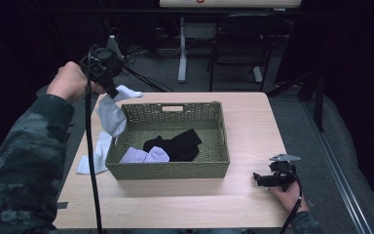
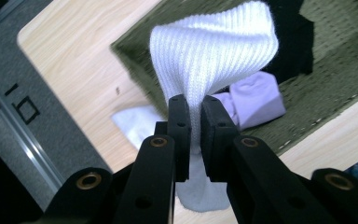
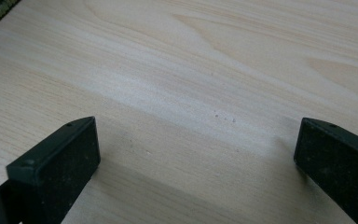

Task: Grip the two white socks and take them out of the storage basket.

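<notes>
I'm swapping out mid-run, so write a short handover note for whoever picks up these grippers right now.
Left gripper: shut on a white sock, held up over the wicker basket's left rim.
Right gripper: open, holding nothing, low over the wooden table right of the basket.
In the basket: black socks and a lavender sock.
Likely left: drop the held sock in, then the other white sock lying on the table left of the basket.

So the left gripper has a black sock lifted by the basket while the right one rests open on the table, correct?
Not quite: the sock in the left gripper is white, as the left gripper view shows. It is lifted by the basket, and the right gripper rests open on the table.
</notes>
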Action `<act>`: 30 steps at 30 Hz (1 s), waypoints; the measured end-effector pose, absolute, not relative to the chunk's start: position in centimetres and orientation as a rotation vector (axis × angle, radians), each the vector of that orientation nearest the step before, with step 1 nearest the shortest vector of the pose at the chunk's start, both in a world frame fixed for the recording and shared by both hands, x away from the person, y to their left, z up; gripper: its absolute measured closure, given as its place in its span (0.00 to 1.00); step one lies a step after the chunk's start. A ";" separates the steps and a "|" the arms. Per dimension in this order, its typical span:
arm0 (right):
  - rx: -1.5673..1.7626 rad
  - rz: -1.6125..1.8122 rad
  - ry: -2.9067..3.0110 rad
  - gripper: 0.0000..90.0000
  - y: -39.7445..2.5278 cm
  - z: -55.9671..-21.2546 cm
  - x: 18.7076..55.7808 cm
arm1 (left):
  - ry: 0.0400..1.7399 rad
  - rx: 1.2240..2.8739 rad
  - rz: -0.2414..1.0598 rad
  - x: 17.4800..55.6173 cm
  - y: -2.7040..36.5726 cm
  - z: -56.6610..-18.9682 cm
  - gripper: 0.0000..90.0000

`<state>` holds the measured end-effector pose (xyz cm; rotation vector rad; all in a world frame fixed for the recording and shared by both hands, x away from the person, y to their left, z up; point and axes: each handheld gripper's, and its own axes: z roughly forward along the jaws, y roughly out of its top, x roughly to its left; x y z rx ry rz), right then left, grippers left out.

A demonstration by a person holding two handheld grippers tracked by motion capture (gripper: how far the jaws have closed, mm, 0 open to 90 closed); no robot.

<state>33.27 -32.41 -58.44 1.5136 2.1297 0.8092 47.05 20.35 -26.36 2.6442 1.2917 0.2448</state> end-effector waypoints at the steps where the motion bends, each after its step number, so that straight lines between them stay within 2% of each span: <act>1: 1.512 0.805 2.134 0.00 -32.4 -58.4 33.3 | 1.304 2.638 0.250 46.9 21.0 -26.3 0.93; 9: 1.516 0.801 2.132 0.00 -32.4 -58.4 33.2 | 1.425 2.589 0.279 46.3 25.3 -26.9 0.93; 15: 1.520 0.798 2.126 0.00 -32.4 -58.4 33.1 | 1.550 2.529 0.273 46.4 28.8 -29.2 0.93; 20: 1.520 0.799 2.126 0.00 -32.4 -58.4 33.2 | 1.639 2.476 0.239 46.8 30.8 -32.1 0.93; 30: 1.521 0.805 2.121 0.00 -32.4 -58.4 33.2 | 1.730 2.439 0.127 47.5 32.2 -40.8 0.92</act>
